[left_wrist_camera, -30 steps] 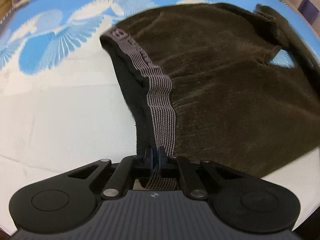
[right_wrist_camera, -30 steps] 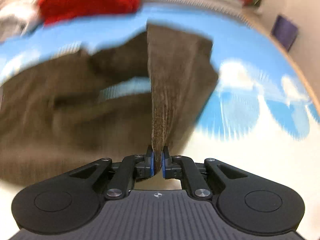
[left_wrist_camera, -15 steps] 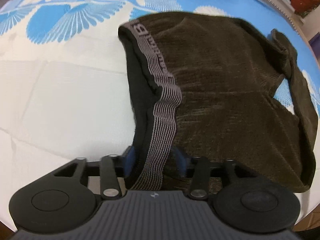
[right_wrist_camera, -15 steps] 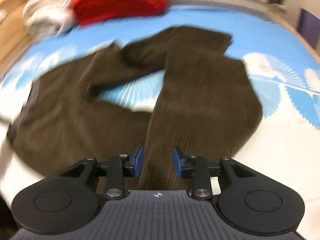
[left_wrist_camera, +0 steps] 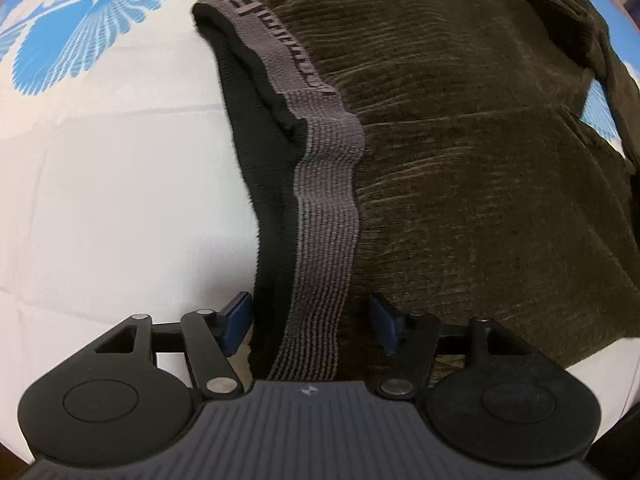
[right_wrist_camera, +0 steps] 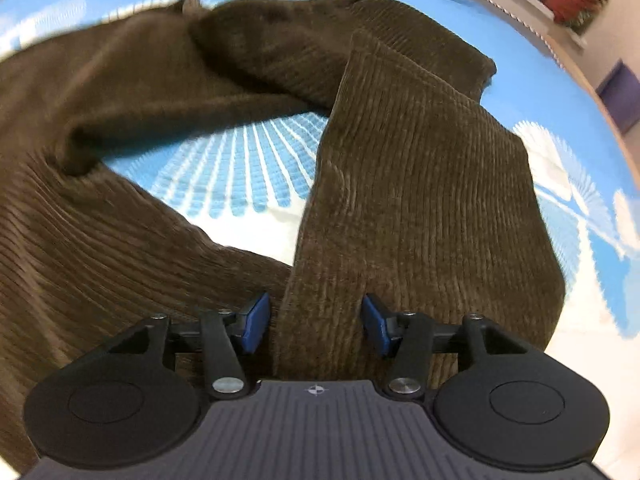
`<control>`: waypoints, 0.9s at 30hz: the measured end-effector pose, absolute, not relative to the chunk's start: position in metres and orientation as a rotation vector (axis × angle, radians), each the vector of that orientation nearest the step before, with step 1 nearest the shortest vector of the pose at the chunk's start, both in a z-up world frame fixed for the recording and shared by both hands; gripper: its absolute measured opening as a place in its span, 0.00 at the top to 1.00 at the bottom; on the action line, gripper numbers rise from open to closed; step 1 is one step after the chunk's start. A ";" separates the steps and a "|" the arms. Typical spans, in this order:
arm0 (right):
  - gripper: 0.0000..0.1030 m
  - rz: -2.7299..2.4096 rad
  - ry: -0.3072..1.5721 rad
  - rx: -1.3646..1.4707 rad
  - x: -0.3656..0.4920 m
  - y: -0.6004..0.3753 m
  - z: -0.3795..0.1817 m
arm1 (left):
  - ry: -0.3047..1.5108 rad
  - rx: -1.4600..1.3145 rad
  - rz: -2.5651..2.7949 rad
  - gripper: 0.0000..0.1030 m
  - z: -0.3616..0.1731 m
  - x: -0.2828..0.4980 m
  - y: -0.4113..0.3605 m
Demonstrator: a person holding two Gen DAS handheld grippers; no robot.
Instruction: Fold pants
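The brown pants [left_wrist_camera: 460, 160] lie on the blue-and-white bed cover [left_wrist_camera: 100, 160]. Both the left gripper [left_wrist_camera: 310, 322] and the right gripper [right_wrist_camera: 314, 320] have just been opening and pinch nothing; the waistband [left_wrist_camera: 320, 216] and the leg [right_wrist_camera: 400, 200] run toward 12 o'clock between the spread jaws. Pulling away carelessly could snag the cloth and undo the fold.

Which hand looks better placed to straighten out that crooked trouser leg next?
Probably the right. The right gripper, jaws just opened, sits over the crooked leg; the left gripper is at the waistband.

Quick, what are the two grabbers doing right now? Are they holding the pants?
Left gripper: open, jaws just opened; the waistband lies loose between them.
Right gripper: open, jaws just opened; the pant leg lies unpinched between them.
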State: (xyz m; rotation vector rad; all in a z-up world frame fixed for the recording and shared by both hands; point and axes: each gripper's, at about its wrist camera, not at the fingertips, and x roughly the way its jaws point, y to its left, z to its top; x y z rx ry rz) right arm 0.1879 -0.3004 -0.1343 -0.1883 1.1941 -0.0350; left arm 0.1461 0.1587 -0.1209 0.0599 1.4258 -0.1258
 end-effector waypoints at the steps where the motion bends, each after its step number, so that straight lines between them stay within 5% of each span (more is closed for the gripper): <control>1: 0.59 -0.047 1.192 -0.177 0.188 -0.303 -0.132 | 1.422 0.064 -0.136 0.42 -0.121 0.145 0.157; 3: 0.90 -0.069 1.180 -0.134 0.185 -0.311 -0.123 | 1.405 0.089 -0.147 0.52 -0.118 0.143 0.153; 9: 0.91 -0.254 1.007 0.109 0.151 -0.380 -0.068 | 1.329 0.126 -0.158 0.87 -0.098 0.128 0.143; 13: 0.92 -0.357 1.009 0.211 0.097 -0.440 -0.053 | 1.269 0.077 -0.149 0.87 -0.074 0.116 0.155; 20: 0.89 -0.225 1.296 0.191 0.022 -0.476 -0.101 | 1.280 0.021 -0.127 0.87 -0.055 0.101 0.178; 25: 0.75 -0.202 1.200 0.289 0.002 -0.501 -0.086 | 1.348 0.035 -0.088 0.82 -0.068 0.113 0.176; 27: 0.71 -0.229 1.126 0.358 0.000 -0.513 -0.076 | 1.340 0.007 -0.063 0.72 -0.067 0.121 0.176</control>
